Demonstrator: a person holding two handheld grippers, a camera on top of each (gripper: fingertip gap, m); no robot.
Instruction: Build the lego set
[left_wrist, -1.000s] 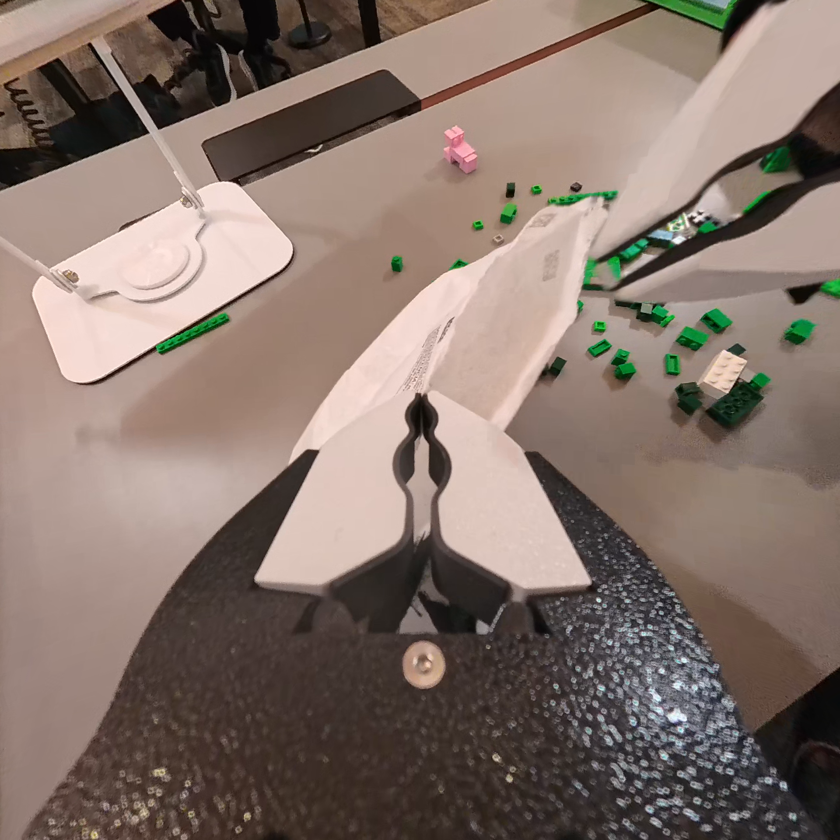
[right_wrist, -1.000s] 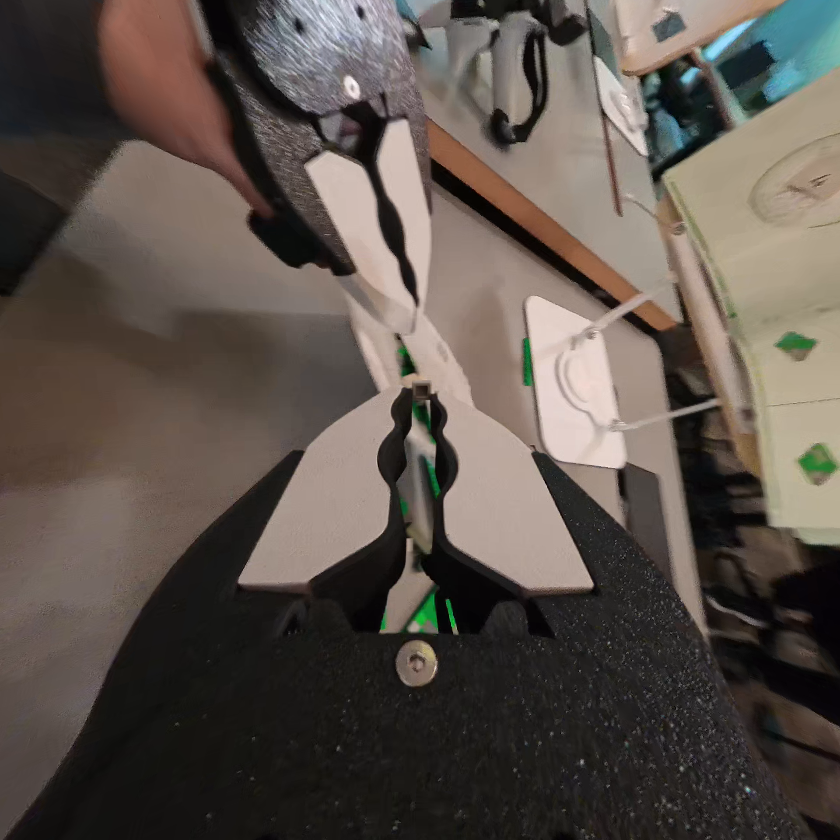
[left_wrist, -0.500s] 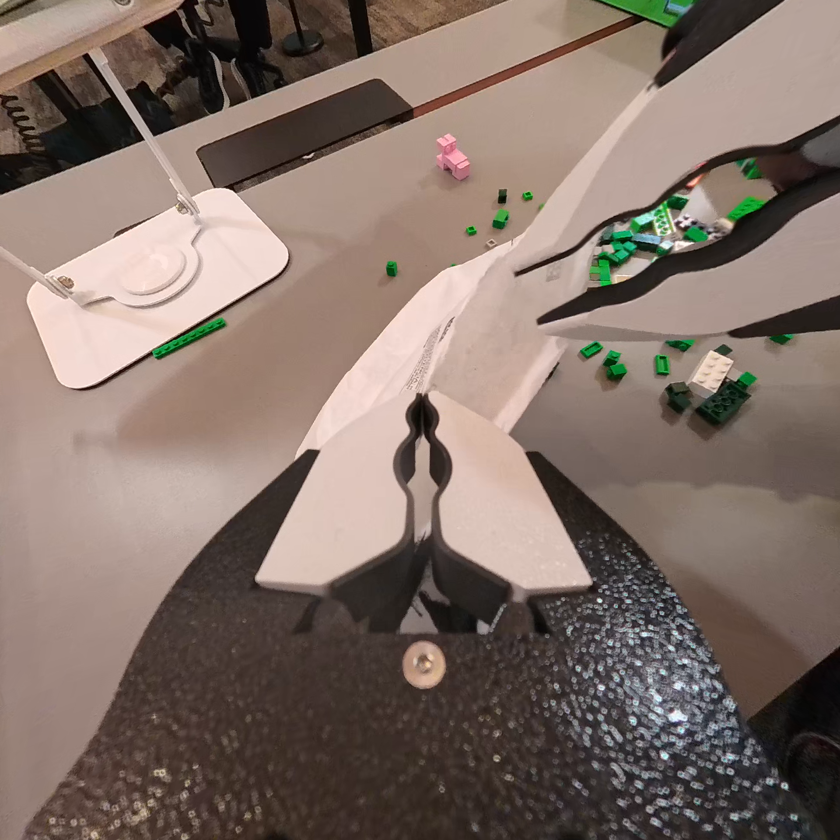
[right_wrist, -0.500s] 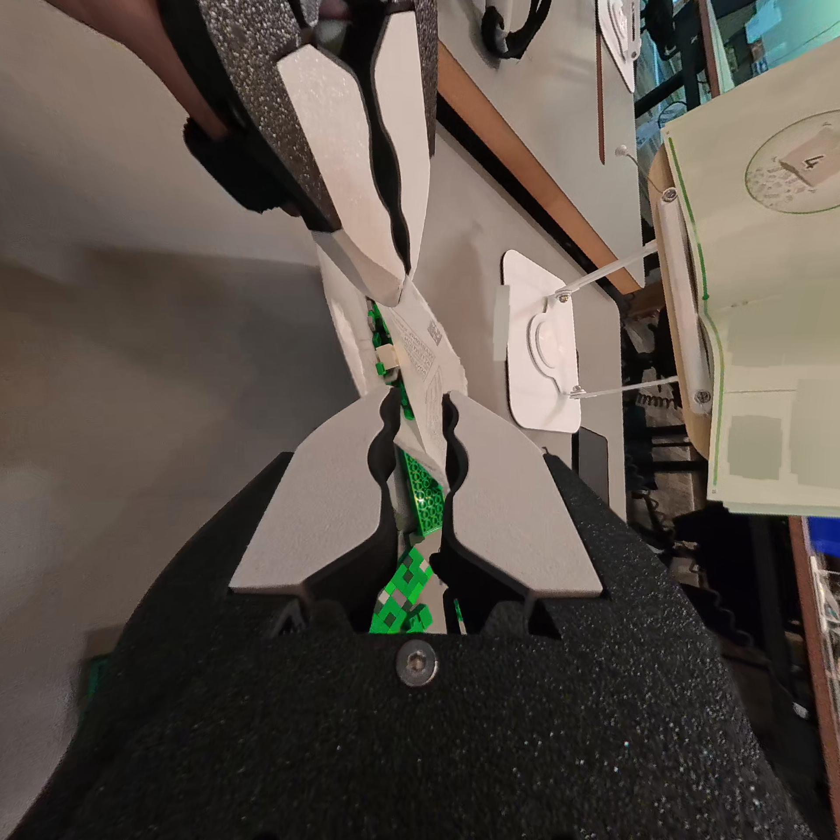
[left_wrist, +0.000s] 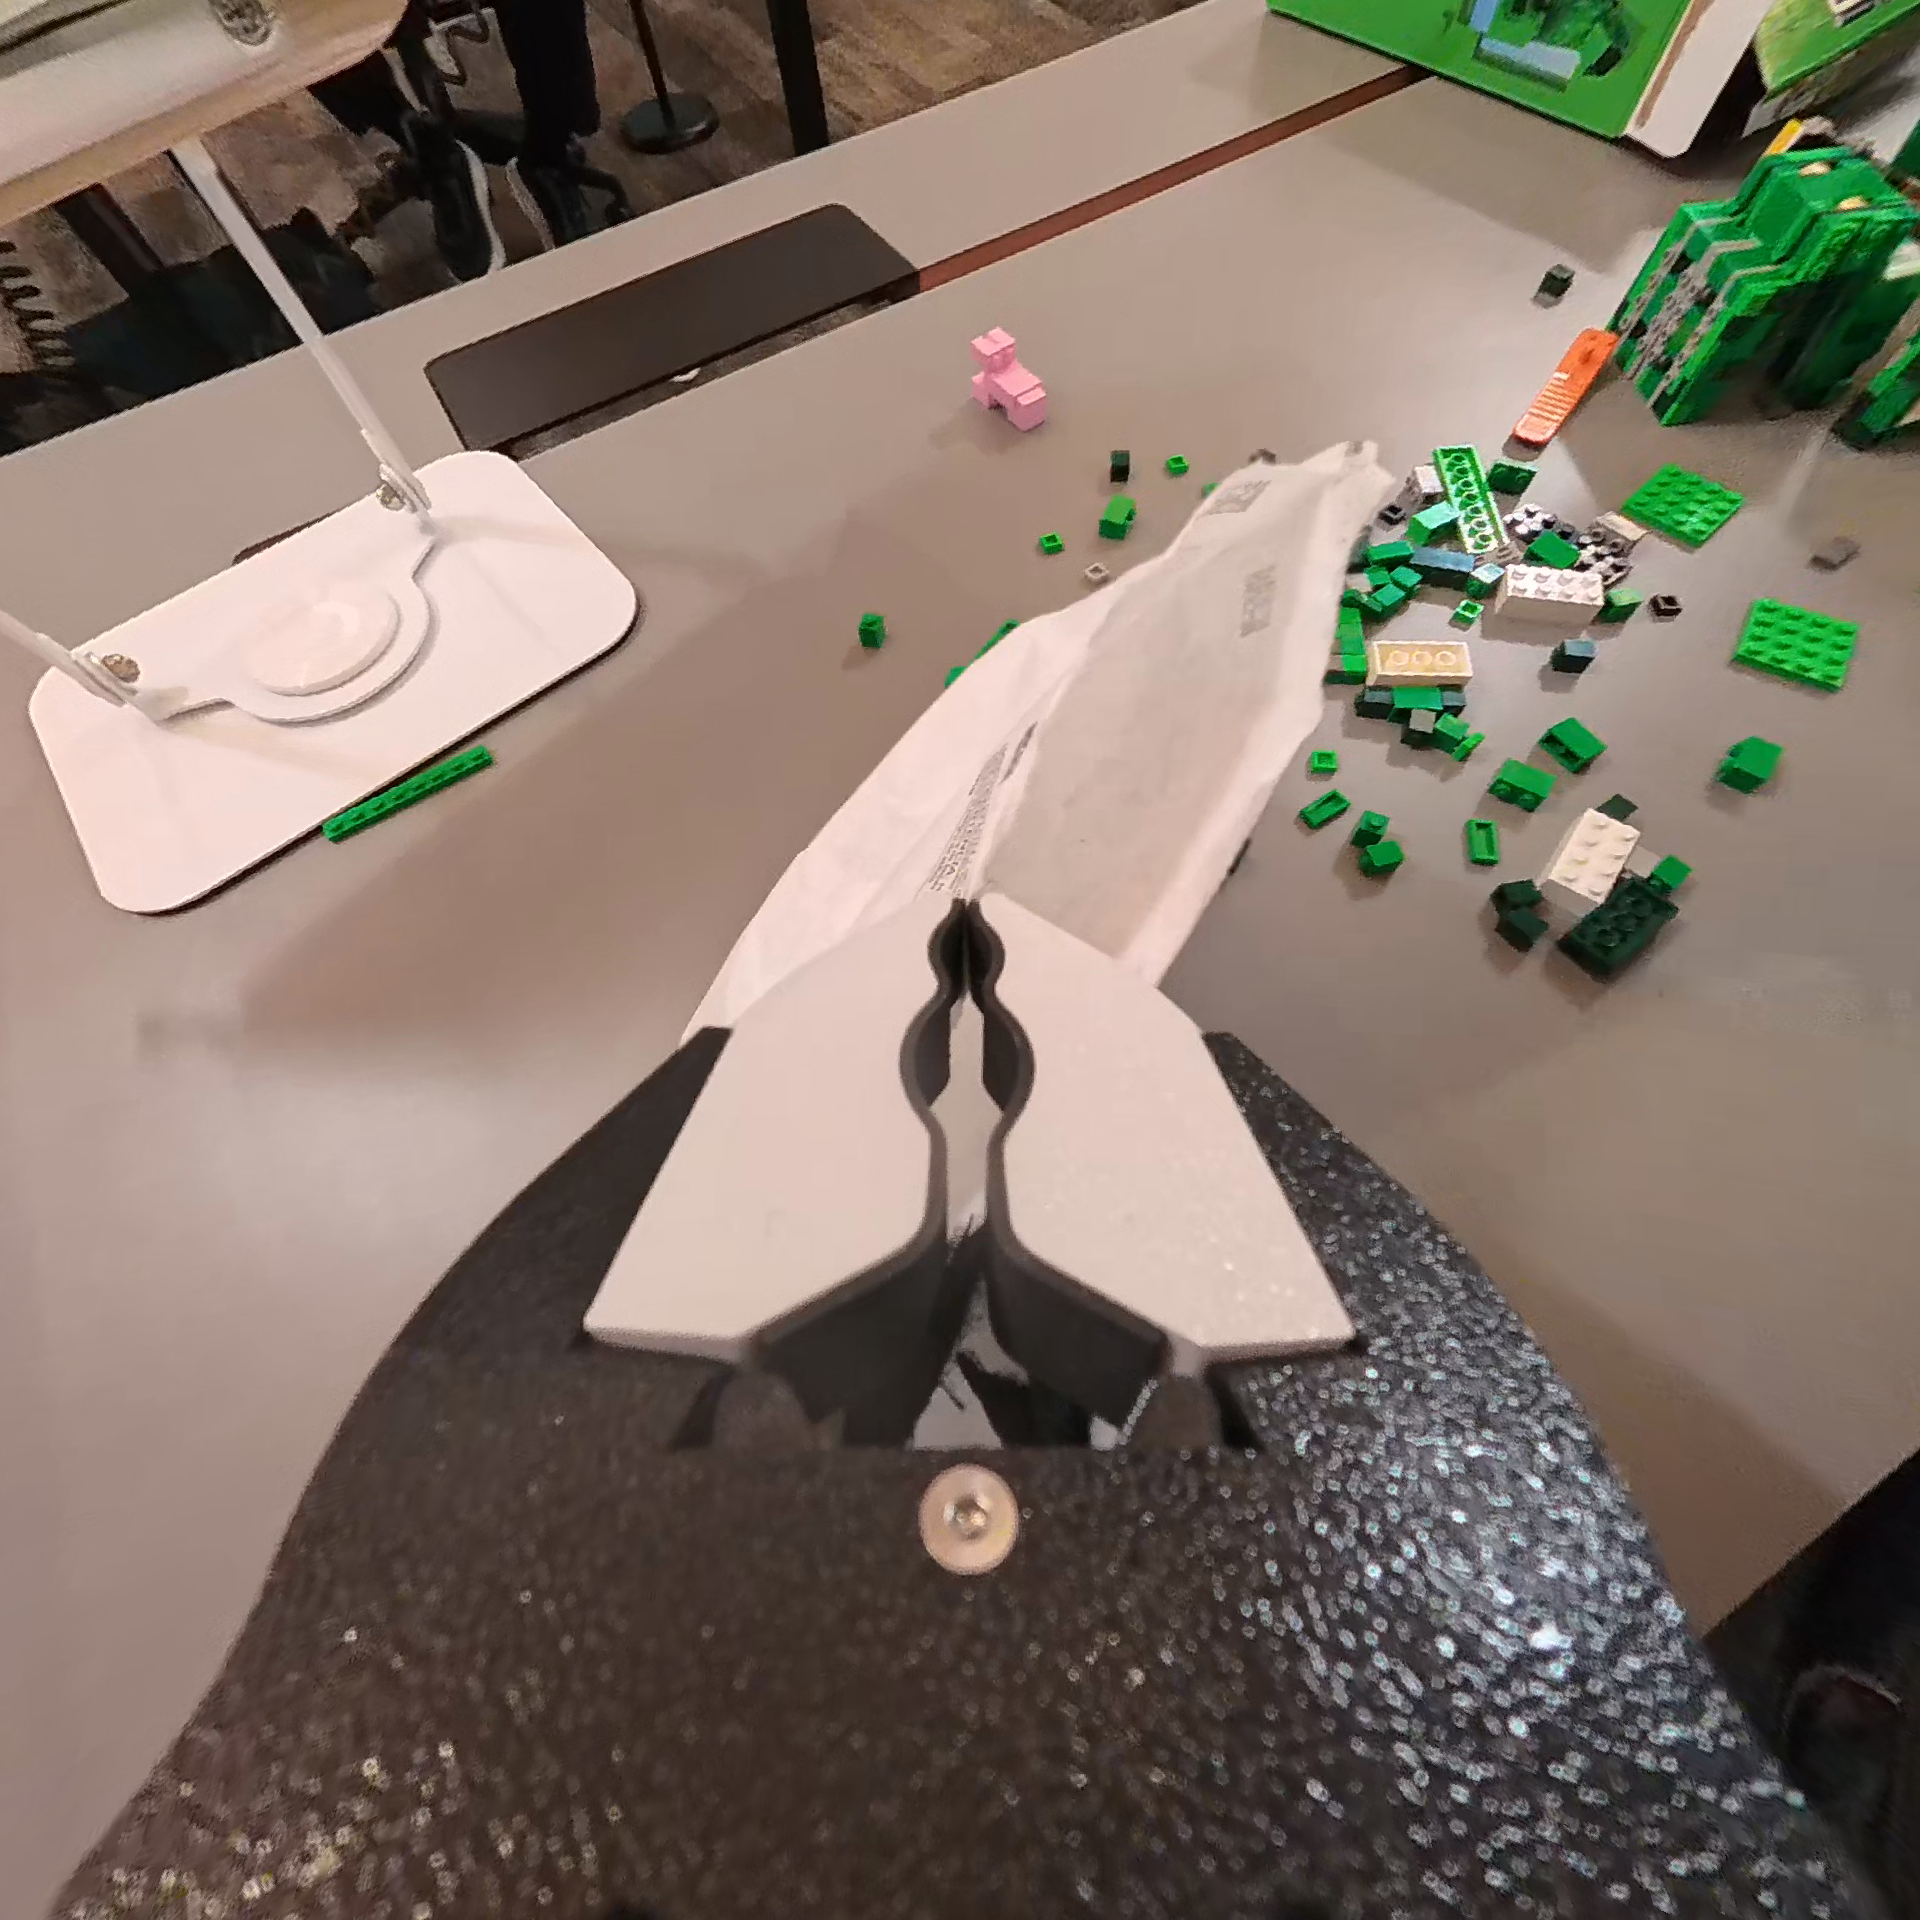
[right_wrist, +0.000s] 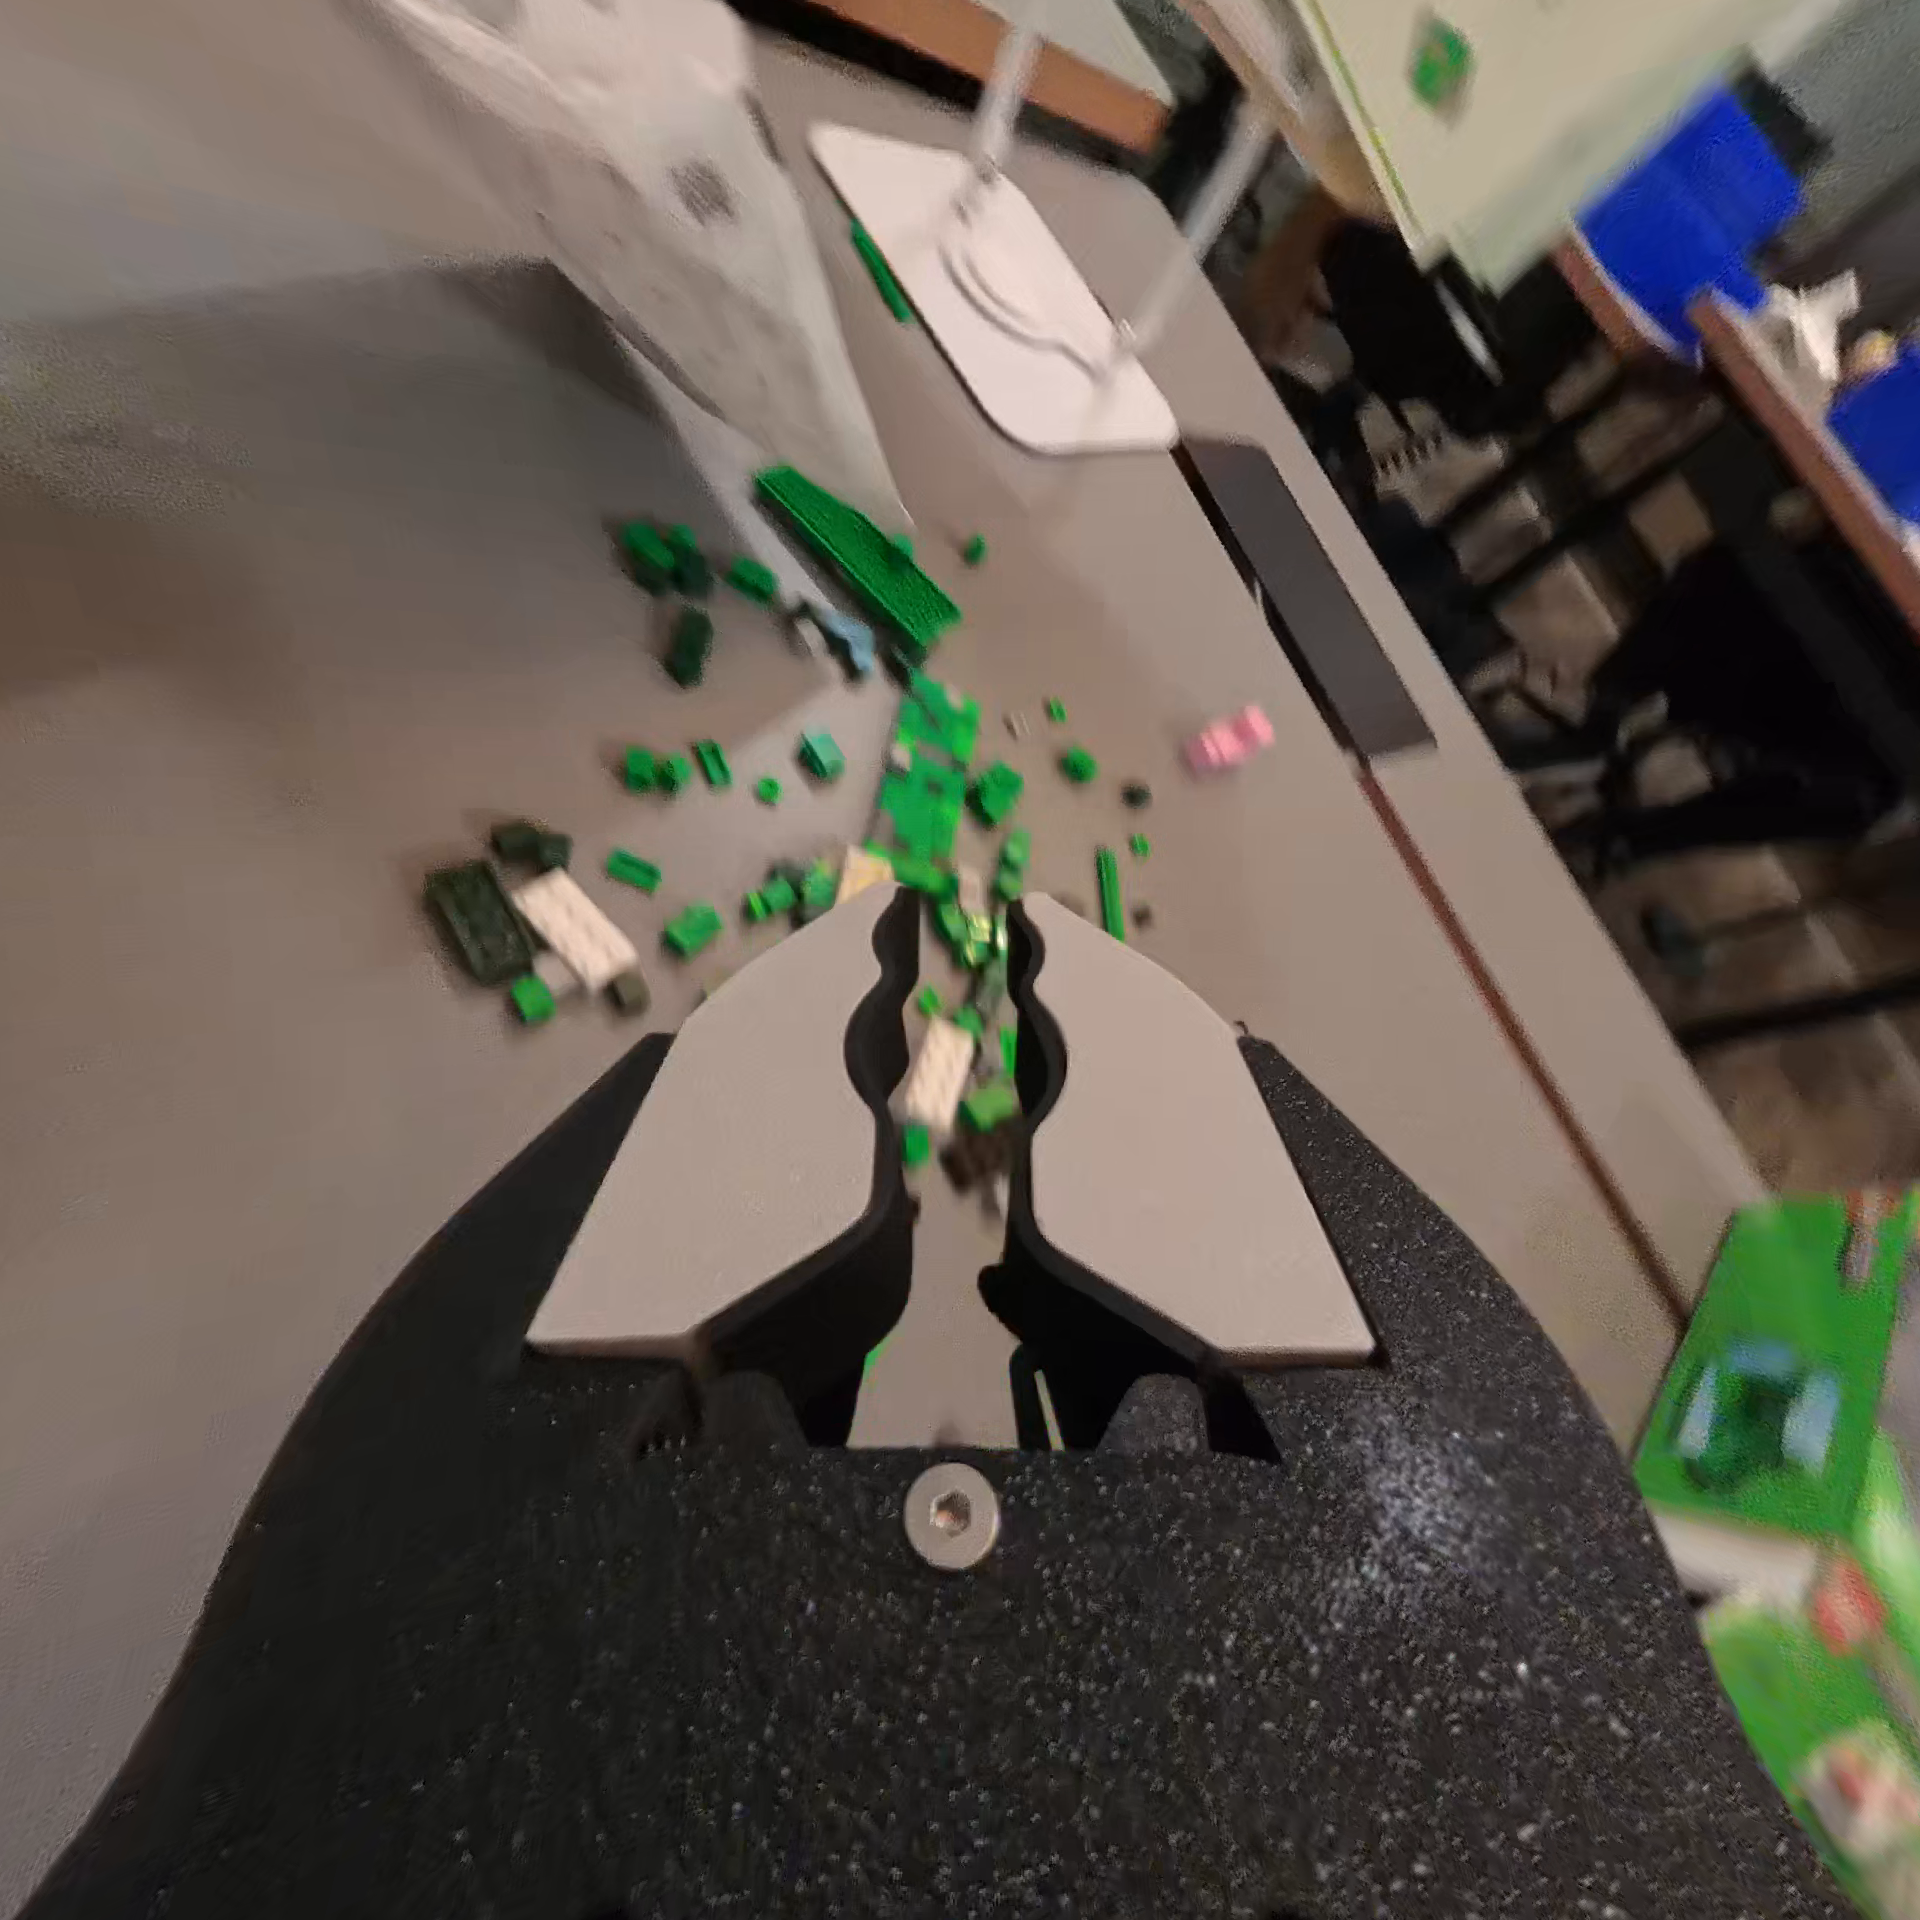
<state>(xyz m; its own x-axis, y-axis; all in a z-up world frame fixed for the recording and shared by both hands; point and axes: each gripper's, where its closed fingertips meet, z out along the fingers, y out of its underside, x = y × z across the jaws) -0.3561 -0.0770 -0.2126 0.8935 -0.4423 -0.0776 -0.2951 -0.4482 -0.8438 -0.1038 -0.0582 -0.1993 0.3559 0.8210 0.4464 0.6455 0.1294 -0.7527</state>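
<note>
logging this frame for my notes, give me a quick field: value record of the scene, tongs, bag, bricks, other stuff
left tongs: shut on the white paper bag, bag slopes down to the table
right tongs: open, empty, above the loose bricks; view blurred
bag mouth: at the brick pile, pieces spilled beside it
loose bricks: mostly green, a few white and dark, scattered on grey table
pink figure: standing apart from the pile
green build: far right of the left view
white stand base: left, green strip by it
</note>
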